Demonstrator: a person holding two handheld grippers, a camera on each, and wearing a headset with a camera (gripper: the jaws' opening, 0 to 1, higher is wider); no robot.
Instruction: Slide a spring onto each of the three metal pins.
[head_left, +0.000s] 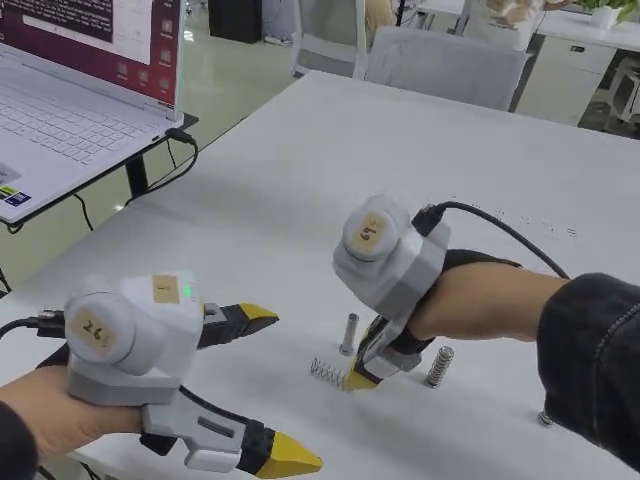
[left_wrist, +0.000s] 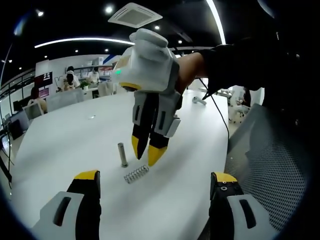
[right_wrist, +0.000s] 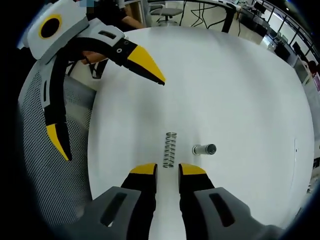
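Note:
A loose spring lies flat on the white table. Beside it a bare metal pin stands upright. Another pin wearing a spring stands to its right. My right gripper points down at the near end of the loose spring, its jaws a narrow gap apart with nothing gripped. My left gripper hovers wide open and empty at the lower left, apart from the parts.
An open laptop with a cable sits on a stand at the far left. A grey chair stands behind the table. A small metal piece rests near my right sleeve. The table edge runs close by.

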